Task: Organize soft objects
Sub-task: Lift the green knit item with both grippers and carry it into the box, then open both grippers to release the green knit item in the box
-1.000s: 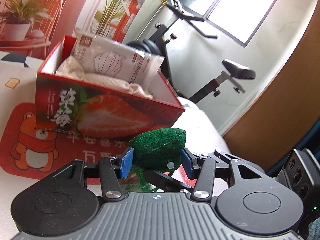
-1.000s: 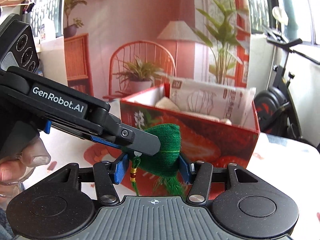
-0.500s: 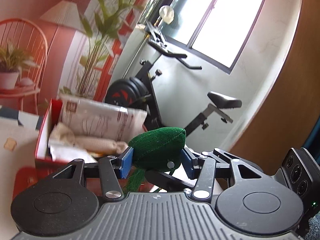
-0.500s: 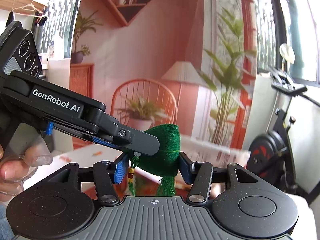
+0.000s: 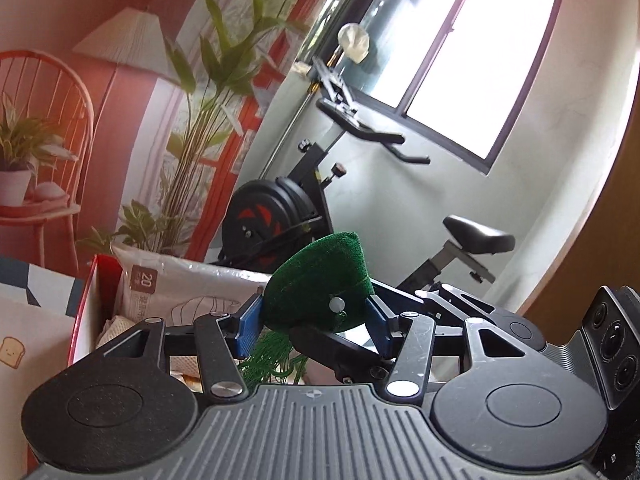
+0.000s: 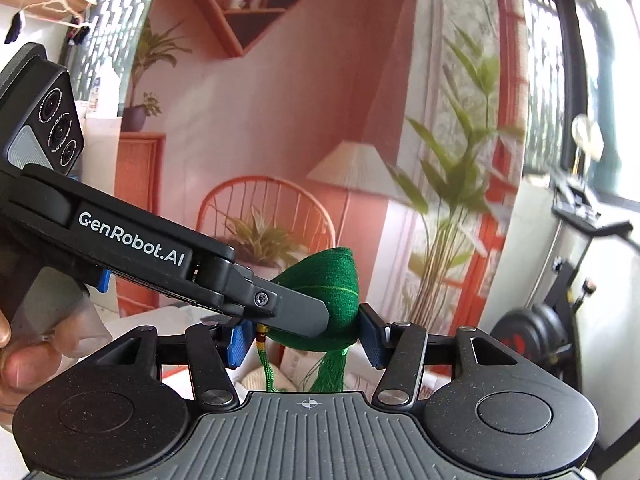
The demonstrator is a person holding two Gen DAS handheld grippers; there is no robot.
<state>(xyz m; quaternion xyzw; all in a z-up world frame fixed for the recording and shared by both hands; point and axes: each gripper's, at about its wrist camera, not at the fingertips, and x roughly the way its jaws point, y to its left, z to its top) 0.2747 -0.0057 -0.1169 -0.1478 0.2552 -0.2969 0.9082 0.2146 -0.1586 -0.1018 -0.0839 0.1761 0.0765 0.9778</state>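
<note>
a red box (image 5: 82, 320) at lower left holds a white pack (image 5: 188, 284) and cream cloth (image 5: 114, 326). above it, the left gripper (image 5: 316, 318) and the right gripper (image 6: 304, 338) both pinch one green pouch (image 5: 320, 284), each pair of blue pads narrowed onto its sides, tassels dangling. the drop probably goes best if one tool lets go first and the other lowers the pouch beside the pack.
</note>
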